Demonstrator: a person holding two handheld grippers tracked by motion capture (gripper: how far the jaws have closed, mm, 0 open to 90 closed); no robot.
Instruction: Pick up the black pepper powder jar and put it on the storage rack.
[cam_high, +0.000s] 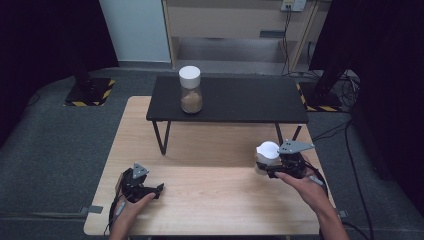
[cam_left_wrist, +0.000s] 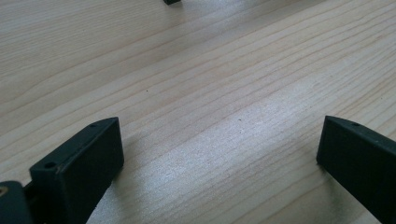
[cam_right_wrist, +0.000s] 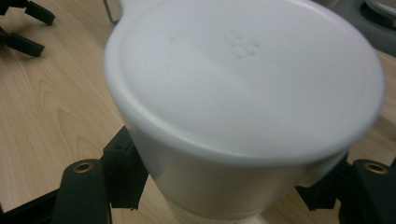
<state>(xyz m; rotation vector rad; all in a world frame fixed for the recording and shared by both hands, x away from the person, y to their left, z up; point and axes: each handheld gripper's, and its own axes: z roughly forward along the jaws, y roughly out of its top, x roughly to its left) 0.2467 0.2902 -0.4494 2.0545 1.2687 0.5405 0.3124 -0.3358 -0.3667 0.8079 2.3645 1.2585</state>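
Your left gripper (cam_high: 159, 190) sits low over the near-left part of the pale wooden table (cam_high: 210, 200), held by your left hand (cam_high: 131, 210), its grey three-cornered plate on top. In the left gripper view its two black jaws stand wide apart with bare wood grain between them; they hold nothing. A small dark piece shows at the top edge of that view; you cannot tell what it is.

Your right gripper (cam_high: 263, 170) is at the near-right part of the table, gripped by your right hand (cam_high: 300, 186). Its jaws are closed on the body of a white-lidded jar (cam_high: 268, 155), just below the lid. In the right gripper view the round white plastic lid (cam_right_wrist: 243, 79) is very close to the camera, with a small cluster of raised dots moulded into its top, and the black jaw pads press in from either side of the jar beneath it. The jar's contents are hidden. Whether the jar rests on the wood or is raised off it, you cannot tell.

A low black rectangular bench (cam_high: 230, 97) on thin dark legs stands across the far part of the table. A second jar with a white lid and tan-brown granular fill (cam_high: 191, 90) stands upright on the left part of its top, well apart from both grippers.

In the right gripper view, your left gripper's black jaws appear far off at the upper left, on the wood.
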